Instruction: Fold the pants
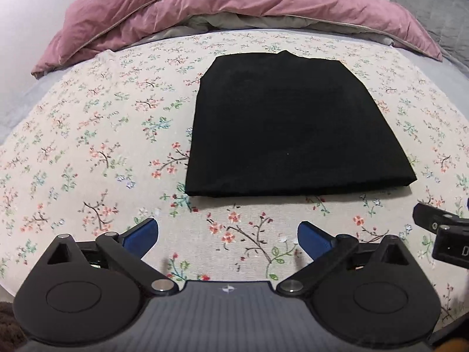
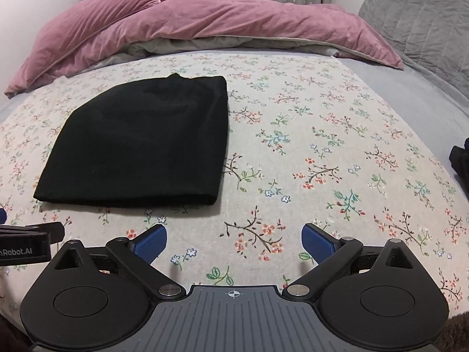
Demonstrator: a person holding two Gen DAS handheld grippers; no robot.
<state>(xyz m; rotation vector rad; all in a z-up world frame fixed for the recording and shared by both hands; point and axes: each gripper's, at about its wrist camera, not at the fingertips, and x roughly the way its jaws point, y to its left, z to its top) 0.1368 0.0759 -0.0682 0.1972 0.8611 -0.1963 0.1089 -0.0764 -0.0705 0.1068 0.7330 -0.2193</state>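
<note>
The black pants (image 1: 293, 126) lie folded into a flat, compact rectangle on the floral bedspread (image 1: 102, 152); in the right wrist view the same black pants (image 2: 140, 146) sit to the left of centre. My left gripper (image 1: 228, 236) hovers just short of the fold's near edge, blue pads wide apart, nothing between them. My right gripper (image 2: 234, 239) stands open too, over bare bedspread (image 2: 322, 146) to the right of the pants. Each gripper's body shows at the edge of the other's view.
A rumpled pink duvet (image 2: 190, 20) is heaped along the far side of the bed. A grey quilted pillow (image 2: 425, 20) lies at the back right. Something dark (image 2: 460, 161) pokes in at the right edge. Grey sheet borders the floral cloth.
</note>
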